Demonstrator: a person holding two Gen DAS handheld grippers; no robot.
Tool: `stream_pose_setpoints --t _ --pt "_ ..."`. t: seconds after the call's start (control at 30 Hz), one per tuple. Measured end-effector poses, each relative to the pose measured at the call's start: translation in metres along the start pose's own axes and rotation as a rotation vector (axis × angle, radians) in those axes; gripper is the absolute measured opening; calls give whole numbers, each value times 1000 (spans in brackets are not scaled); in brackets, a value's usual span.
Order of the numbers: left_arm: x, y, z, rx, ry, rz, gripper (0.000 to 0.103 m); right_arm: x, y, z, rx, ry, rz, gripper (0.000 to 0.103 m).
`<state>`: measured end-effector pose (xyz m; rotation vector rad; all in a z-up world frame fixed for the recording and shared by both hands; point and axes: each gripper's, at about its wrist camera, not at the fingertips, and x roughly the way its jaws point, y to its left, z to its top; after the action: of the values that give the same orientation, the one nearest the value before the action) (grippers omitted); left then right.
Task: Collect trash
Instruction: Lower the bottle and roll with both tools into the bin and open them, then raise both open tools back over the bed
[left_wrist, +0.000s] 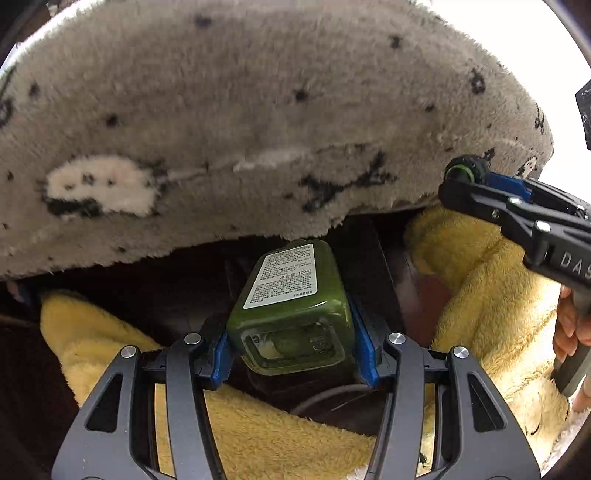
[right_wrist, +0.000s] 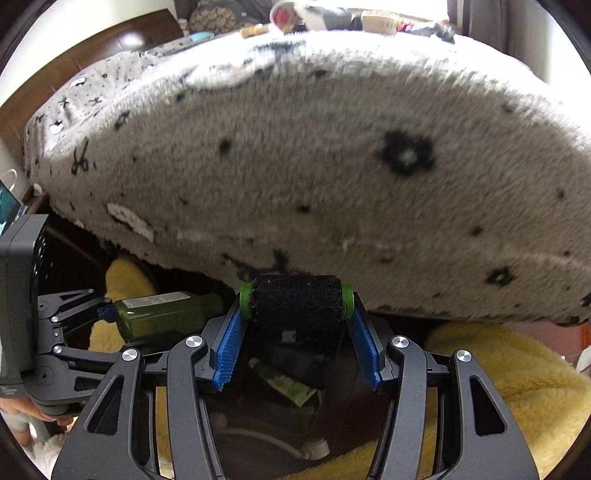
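My left gripper (left_wrist: 293, 354) is shut on a green bottle (left_wrist: 291, 306) with a white label, held by its base between the blue pads. The same bottle (right_wrist: 162, 314) shows at the left of the right wrist view, pointing sideways. My right gripper (right_wrist: 297, 325) is shut on a black roller with green ends (right_wrist: 297, 304), clamped end to end; the roller (left_wrist: 463, 171) and gripper also appear at the right of the left wrist view. Both hang over a dark bin opening (right_wrist: 280, 398) that holds a green and white tube (right_wrist: 284, 382).
A grey fleece blanket with black marks (right_wrist: 332, 155) drapes over the bed edge just ahead. Yellow fluffy fabric (left_wrist: 480, 280) lies around the dark opening on both sides. A white cable (right_wrist: 306, 448) lies at the bottom. A hand (left_wrist: 569, 332) grips the right handle.
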<state>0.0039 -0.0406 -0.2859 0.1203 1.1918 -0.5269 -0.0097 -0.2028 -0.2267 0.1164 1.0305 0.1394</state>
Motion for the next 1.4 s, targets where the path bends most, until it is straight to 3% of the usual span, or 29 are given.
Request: stream_pose_setpoints --t 0.37,0.73,0.8,1.03,1.4 --pt "33 4 -3 -14 81 -30 50 38 4 -7 15 133 31 55" --pt "38 -1 1 -15 98 -26 51 43 0 -4 32 136 43 57" --pt "35 1 2 -18 92 -18 62 40 -2 -2 39 128 39 67" --pt "11 9 8 -13 49 32 81 22 -12 4 73 84 3 87" --pt "-45 3 17 36 -71 82 89 -13 -17 17 93 -23 -26 92"
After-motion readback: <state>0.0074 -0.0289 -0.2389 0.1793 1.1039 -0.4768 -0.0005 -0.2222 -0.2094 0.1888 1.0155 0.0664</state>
